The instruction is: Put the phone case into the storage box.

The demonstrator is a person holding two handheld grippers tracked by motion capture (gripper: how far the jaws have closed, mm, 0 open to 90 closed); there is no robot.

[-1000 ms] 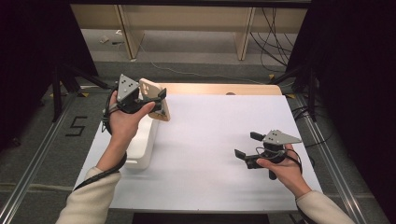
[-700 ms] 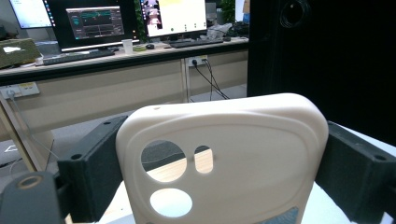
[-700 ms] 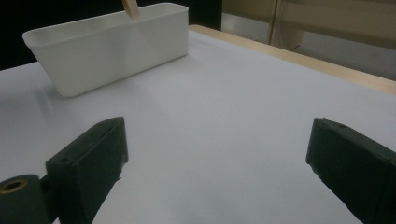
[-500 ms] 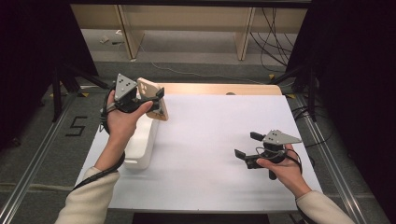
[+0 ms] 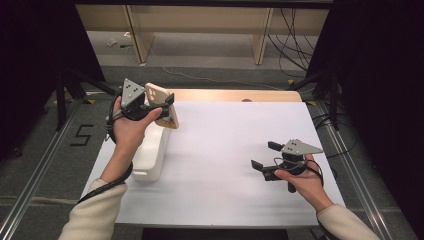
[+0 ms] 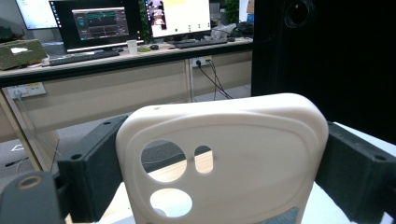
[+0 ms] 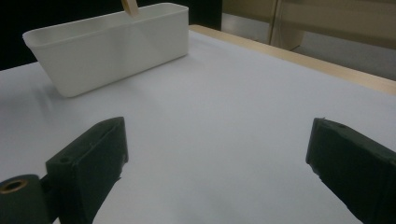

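Observation:
A cream phone case (image 5: 156,95) with camera cutouts is held upright in the air by my left gripper (image 5: 164,106), which is shut on its two side edges. It hangs over the far end of a white rectangular bin (image 5: 150,155) at the table's left. In the left gripper view the case (image 6: 243,149) fills the space between the black fingers (image 6: 93,163). My right gripper (image 5: 264,155) hovers low over the white table at the right, open, with nothing between its fingers (image 7: 93,154).
The white table (image 5: 225,145) has a wooden strip (image 5: 235,95) along its far edge. The bin (image 7: 112,46) looks empty from the right gripper view, with a sliver of the case (image 7: 130,7) above it. Desks with monitors (image 6: 100,23) stand beyond.
My left gripper has carried the phone case slightly up and toward the far left. The right gripper has stayed still.

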